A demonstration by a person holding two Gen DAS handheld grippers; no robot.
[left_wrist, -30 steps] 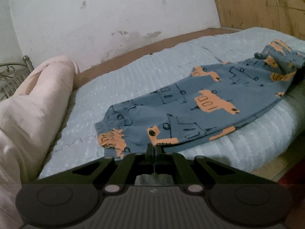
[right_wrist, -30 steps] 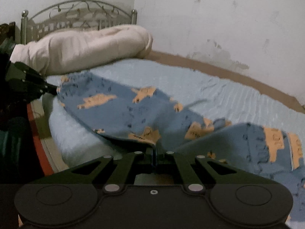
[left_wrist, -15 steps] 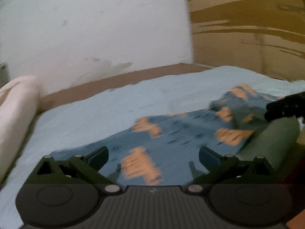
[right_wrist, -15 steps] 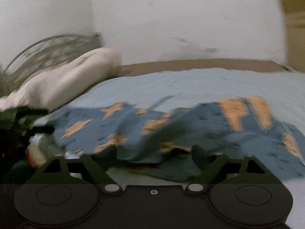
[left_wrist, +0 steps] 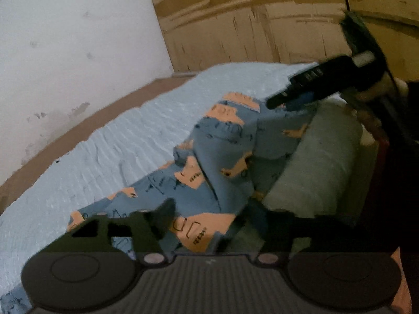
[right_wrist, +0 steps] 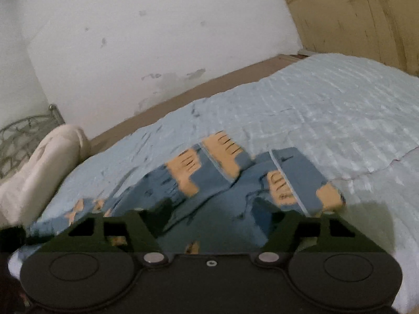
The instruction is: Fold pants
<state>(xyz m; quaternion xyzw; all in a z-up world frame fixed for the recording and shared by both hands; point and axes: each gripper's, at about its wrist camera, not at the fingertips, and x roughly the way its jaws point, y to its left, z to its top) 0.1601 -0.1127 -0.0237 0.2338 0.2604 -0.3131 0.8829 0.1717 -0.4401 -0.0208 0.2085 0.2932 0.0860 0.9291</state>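
Blue patterned pants (left_wrist: 222, 157) were seen rumpled, partly doubled on the bed (right_wrist: 327, 99); both grippers' jaws, just narrowing, held nothing; folding remained.

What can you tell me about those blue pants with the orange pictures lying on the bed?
The pants are soft blue knit fabric printed with orange vehicles and dark line drawings. They lie rumpled and partly doubled over near the edge of the pale blue bedspread, with cuffed ends pointing toward the wall. Nothing grips them: both grippers hang just over the cloth with jaws apart.
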